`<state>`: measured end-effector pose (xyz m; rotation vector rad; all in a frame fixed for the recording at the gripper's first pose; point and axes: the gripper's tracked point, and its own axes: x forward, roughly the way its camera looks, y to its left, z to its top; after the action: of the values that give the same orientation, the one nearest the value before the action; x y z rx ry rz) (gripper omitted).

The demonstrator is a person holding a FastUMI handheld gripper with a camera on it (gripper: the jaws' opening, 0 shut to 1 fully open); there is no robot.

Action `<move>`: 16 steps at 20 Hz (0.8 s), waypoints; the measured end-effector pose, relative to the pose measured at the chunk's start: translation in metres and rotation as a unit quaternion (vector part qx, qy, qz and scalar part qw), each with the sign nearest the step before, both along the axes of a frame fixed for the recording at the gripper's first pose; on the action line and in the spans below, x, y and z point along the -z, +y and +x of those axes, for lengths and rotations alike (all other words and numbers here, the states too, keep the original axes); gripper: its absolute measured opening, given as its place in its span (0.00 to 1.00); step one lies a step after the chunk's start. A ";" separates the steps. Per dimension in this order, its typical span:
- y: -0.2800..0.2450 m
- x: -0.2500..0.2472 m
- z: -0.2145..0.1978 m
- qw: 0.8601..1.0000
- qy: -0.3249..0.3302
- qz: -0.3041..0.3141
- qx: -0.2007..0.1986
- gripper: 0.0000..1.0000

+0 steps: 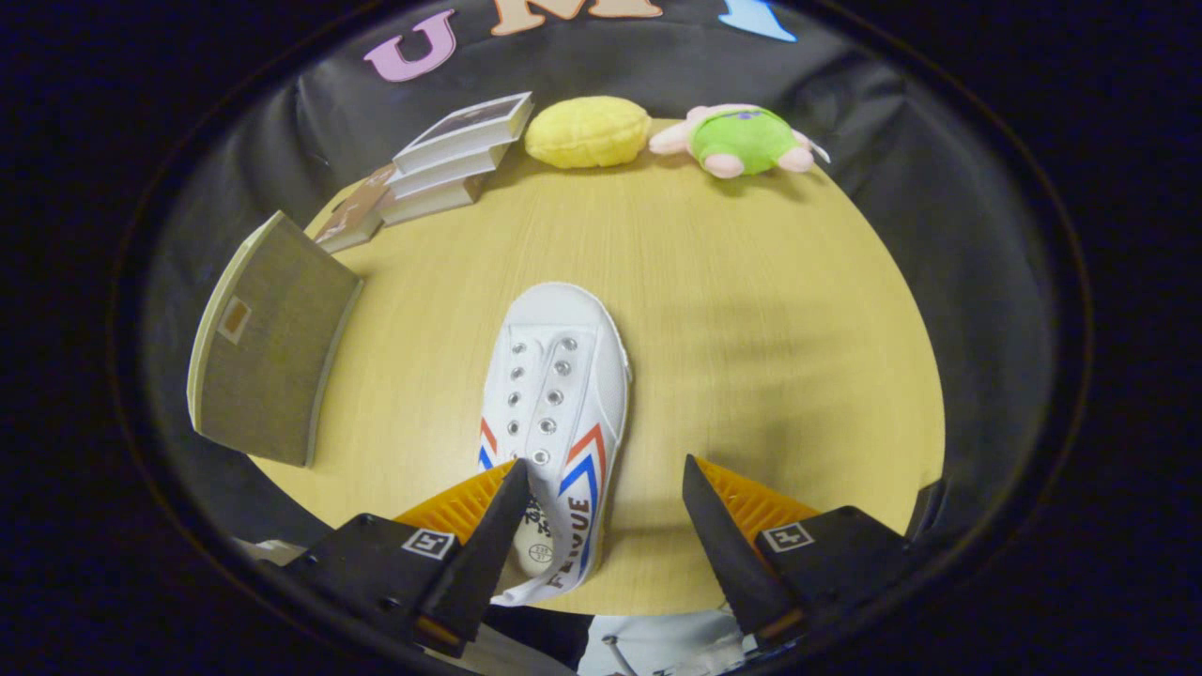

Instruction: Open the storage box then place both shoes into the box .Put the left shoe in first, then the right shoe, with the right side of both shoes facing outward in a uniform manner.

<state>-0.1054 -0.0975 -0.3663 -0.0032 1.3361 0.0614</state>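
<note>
Nearest: gripper [606, 488] spread wide, holding nothing, left finger over the heel of a white shoe [556, 394] lying between the fingers, toe pointing away. Beyond, wooden table [751, 329]; storage box [268, 343] at left, apparently shut. Judged early: no shoe boxed yet.

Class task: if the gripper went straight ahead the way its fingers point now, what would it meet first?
Probably the white shoe: its heel end already lies between the open gripper fingers, nearer the left finger, toe pointing ahead. Height above the shoe is unclear, so it might pass over.
</note>
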 end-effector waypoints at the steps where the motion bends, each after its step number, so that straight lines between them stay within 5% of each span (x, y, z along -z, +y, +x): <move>1: -0.002 0.004 -0.001 1.000 0.006 0.000 -0.001 1.00; 4: 0.004 0.010 -0.004 0.999 0.024 0.026 0.003 0.98; 9: 0.015 0.014 -0.009 0.997 0.041 0.063 -0.001 0.51; 10: 0.007 0.018 -0.008 0.998 0.036 0.043 -0.006 0.52; 13: 0.005 0.018 -0.008 0.998 0.038 0.042 0.003 0.18; 16: 0.003 0.015 -0.006 0.998 0.023 0.043 0.035 0.08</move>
<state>-0.1117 -0.0945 -0.3816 0.1187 1.3779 0.0602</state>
